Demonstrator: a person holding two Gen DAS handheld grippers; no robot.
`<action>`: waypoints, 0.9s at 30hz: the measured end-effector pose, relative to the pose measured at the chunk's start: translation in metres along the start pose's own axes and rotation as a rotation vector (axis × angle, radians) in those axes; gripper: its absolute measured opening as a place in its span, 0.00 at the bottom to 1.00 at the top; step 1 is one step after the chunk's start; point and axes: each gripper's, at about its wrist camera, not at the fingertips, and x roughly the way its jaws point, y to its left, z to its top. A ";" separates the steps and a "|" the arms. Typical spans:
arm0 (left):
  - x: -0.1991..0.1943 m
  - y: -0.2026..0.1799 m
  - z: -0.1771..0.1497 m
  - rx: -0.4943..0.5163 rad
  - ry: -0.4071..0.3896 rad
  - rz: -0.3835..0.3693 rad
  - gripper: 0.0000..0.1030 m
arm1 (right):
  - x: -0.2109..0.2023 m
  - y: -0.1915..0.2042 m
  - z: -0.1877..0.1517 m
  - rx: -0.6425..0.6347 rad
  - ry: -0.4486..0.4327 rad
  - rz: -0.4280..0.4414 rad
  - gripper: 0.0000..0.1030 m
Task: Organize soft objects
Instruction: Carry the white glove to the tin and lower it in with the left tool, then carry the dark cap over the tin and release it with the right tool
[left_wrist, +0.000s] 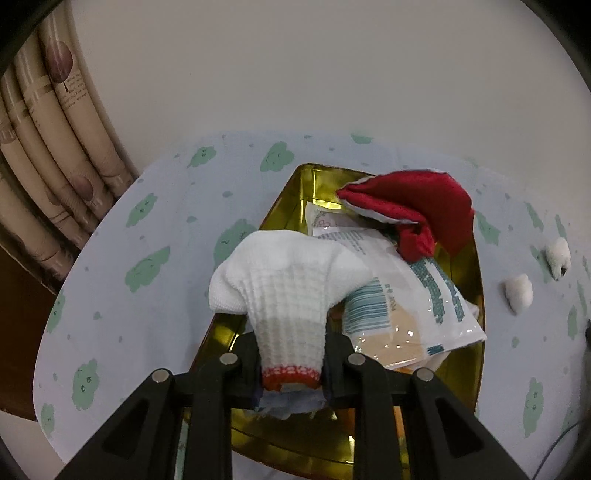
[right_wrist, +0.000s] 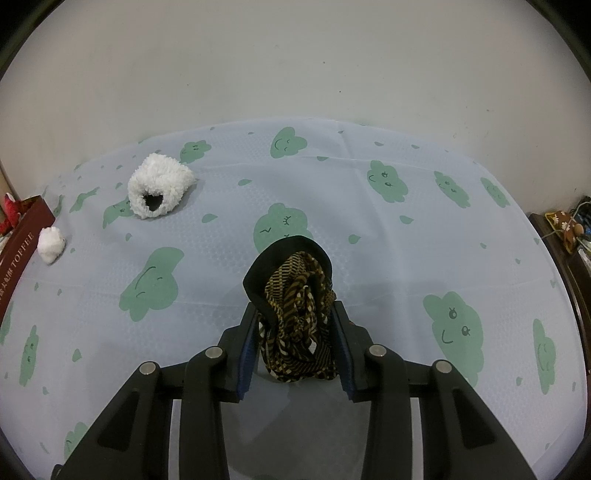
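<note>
My left gripper (left_wrist: 291, 354) is shut on a white knitted glove (left_wrist: 288, 284) with a red cuff, held over a gold tin (left_wrist: 291, 192). Inside the tin lie a clear plastic packet (left_wrist: 399, 295) with printed labels and a red cloth pouch (left_wrist: 413, 206). My right gripper (right_wrist: 295, 332) is shut on a bunched brown-and-black patterned cloth (right_wrist: 295, 314), held just above the tablecloth. Two white fluffy pieces lie on the cloth: a larger one (right_wrist: 159, 190) with a dark opening and a smaller one (right_wrist: 51, 243). The same two fluffy pieces (left_wrist: 519, 293) (left_wrist: 558, 255) show right of the tin.
A pale blue tablecloth (right_wrist: 369, 229) with green cloud prints covers the table against a white wall. The tin's maroon side (right_wrist: 22, 243) stands at the far left of the right wrist view. Patterned curtains (left_wrist: 55, 147) hang left; small items on a dark ledge (right_wrist: 569, 225) sit right.
</note>
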 end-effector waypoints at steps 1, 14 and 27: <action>0.000 0.000 0.000 0.003 0.001 0.002 0.23 | 0.000 0.000 0.000 -0.001 0.000 -0.001 0.35; -0.023 0.008 0.002 -0.027 0.001 -0.082 0.54 | 0.000 0.002 0.001 -0.006 0.004 -0.010 0.37; -0.061 -0.007 -0.003 0.003 -0.072 -0.178 0.55 | 0.000 0.000 -0.002 -0.011 0.007 -0.014 0.38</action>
